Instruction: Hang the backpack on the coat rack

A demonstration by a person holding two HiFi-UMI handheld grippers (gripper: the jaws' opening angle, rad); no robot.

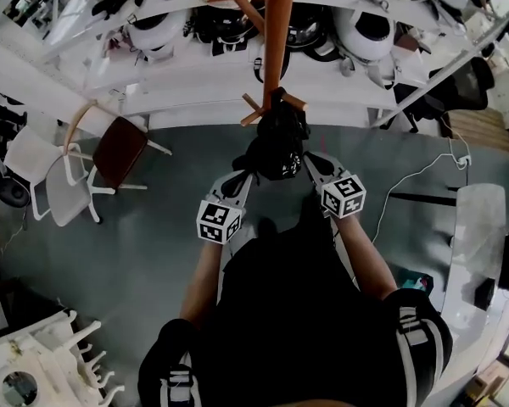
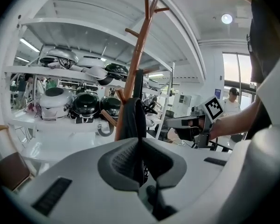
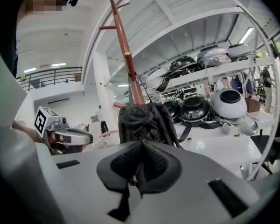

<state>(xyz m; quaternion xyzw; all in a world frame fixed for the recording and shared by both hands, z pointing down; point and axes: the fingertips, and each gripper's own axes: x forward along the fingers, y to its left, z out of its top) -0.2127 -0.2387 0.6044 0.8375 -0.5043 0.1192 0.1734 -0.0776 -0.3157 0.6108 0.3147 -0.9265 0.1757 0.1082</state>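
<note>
Backpack [image 1: 278, 142], black, is seen in the head view held up off the floor against the pole of the wooden coat rack [image 1: 277, 32], its top just at the rack's lower pegs. It is flanked by the left gripper [image 1: 248, 175] and the right gripper [image 1: 312, 164], each reaching into one side of it. Whether its loop is over a peg cannot be told. A chair [image 1: 117, 149] with a brown seat is seen well apart at the left, and white shelves [image 1: 195, 75] loaded with helmets are seen behind the rack.

In the left gripper view, the left gripper [image 2: 140, 158] is shown with its jaws pressed together on a fold of black material of the backpack [image 2: 133, 118], which hangs just in front of the coat rack [image 2: 141, 50]. The right gripper [image 2: 173, 122] is seen at the right, level with the bag. Dark and white helmets [image 2: 86, 104] are lined up on the shelf behind.

In the right gripper view, the right gripper [image 3: 140, 164] is shown clamped on a black strap of the backpack [image 3: 144, 120], with the strap's end trailing below the jaws. The bag is seen touching the coat rack [image 3: 127, 59], with the left gripper [image 3: 86, 137] beside it at the left and helmets [image 3: 228, 101] on the shelves at the right.
</note>
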